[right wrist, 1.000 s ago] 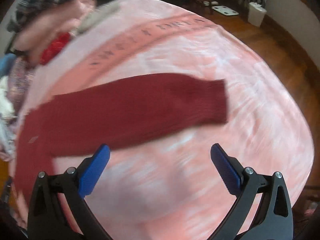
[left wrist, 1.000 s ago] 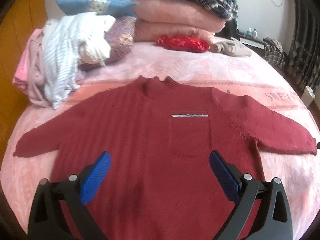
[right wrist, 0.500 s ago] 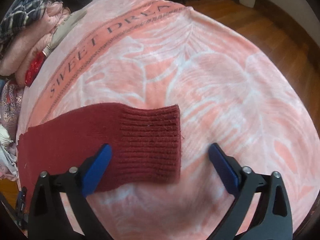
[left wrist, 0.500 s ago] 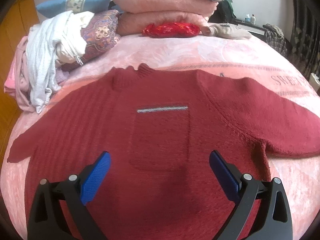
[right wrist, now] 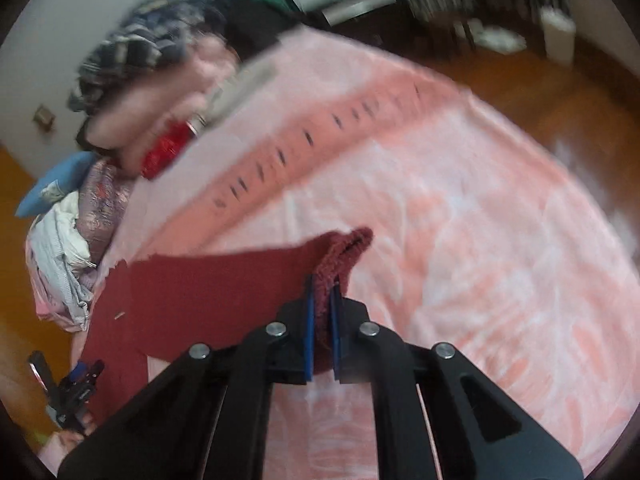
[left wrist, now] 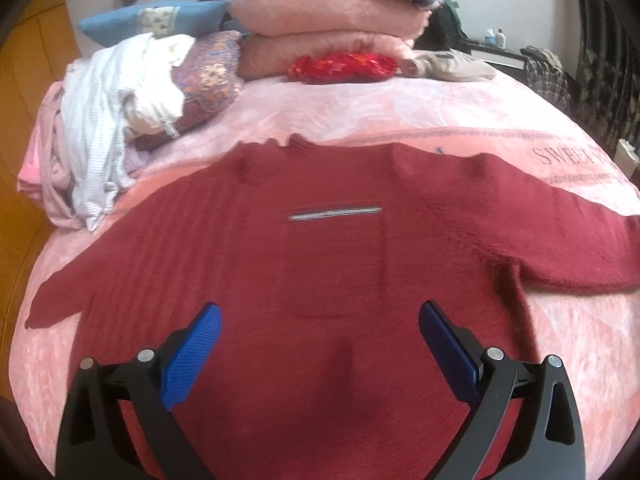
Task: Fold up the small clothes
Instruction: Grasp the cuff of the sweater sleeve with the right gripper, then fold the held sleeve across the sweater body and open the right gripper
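A dark red knit sweater lies flat, front up, on the pink bed, with a chest pocket and both sleeves spread out. My left gripper is open and empty, hovering over the sweater's lower body below the pocket. My right gripper is shut on the ribbed cuff of the sweater's sleeve and holds it lifted off the bed. The right wrist view is blurred.
A pile of white and pink clothes lies at the back left beside patterned and blue pillows. Stacked pink blankets, a red item and a beige garment sit at the head. Wooden floor surrounds the bed.
My right gripper closed on the sleeve cuff and lifted it off the bed. My left gripper stayed open and shifted a little over the sweater's body.
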`<move>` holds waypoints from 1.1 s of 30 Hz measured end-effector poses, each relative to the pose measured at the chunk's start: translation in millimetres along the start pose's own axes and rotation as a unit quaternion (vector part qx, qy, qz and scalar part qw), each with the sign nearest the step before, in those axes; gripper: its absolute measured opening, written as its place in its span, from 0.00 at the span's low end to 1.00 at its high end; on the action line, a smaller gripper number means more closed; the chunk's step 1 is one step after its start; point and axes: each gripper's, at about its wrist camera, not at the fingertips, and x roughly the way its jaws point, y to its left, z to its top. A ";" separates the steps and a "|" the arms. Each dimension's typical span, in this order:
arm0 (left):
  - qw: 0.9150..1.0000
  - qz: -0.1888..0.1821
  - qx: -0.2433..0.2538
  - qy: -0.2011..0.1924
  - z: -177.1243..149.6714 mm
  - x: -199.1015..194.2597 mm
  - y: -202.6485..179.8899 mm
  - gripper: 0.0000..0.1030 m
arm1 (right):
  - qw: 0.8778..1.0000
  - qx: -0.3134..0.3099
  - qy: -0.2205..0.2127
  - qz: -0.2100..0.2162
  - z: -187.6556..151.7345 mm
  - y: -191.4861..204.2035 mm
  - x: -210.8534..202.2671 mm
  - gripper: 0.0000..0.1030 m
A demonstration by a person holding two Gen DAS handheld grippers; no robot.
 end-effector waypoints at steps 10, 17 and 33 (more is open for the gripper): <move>0.998 0.034 -0.040 0.024 -13.8 5.5 91.7 0.96 | 0.991 0.018 0.020 -0.130 -9.5 32.9 28.9 0.05; 0.997 0.021 -0.066 0.033 -11.1 15.0 151.9 0.96 | 0.982 -0.154 0.035 -0.101 -15.7 200.4 55.1 0.05; 0.993 -0.045 -0.081 0.067 -18.7 47.8 231.1 0.96 | 0.909 -0.366 0.171 0.100 -175.2 533.5 176.7 0.05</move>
